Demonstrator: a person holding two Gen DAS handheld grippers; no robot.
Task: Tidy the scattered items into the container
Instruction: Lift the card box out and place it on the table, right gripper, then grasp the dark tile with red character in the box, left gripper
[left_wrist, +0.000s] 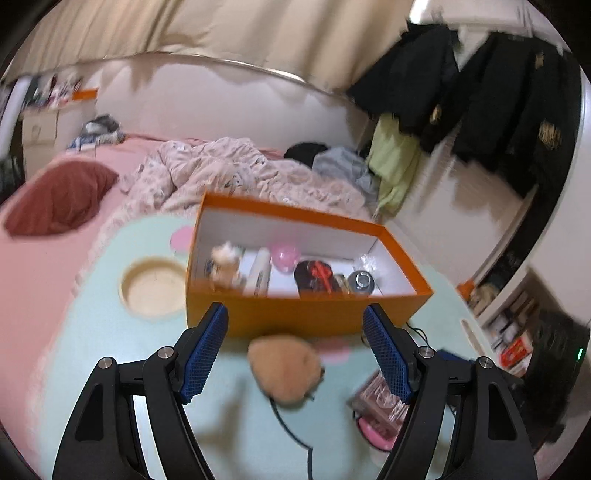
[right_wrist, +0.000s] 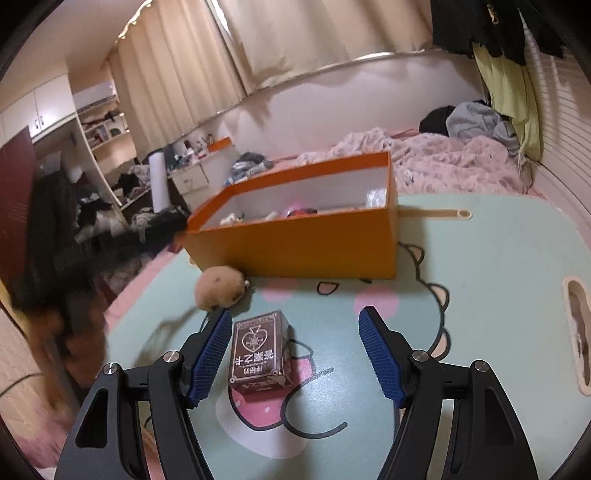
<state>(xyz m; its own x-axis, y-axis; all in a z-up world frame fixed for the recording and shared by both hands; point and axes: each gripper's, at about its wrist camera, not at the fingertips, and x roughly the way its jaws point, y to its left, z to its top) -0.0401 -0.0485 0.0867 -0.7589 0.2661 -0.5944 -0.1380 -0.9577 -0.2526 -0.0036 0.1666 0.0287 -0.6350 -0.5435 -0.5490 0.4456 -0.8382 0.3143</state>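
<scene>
Your left gripper: jaws wide, holding nothing; tan round plush toy between its fingers, open orange cardboard box beyond. Your right gripper: jaws wide, unloaded; clear-cased dark-red card deck just inside its left finger.

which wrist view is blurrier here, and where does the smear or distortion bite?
Left wrist: motion blur throughout; the orange cardboard box and tan plush toy are soft, and the box contents are hard to identify. Right wrist: sharper; the print on the dark brown card box is legible, smear only at the left edge. Fisheye bends both.
</scene>
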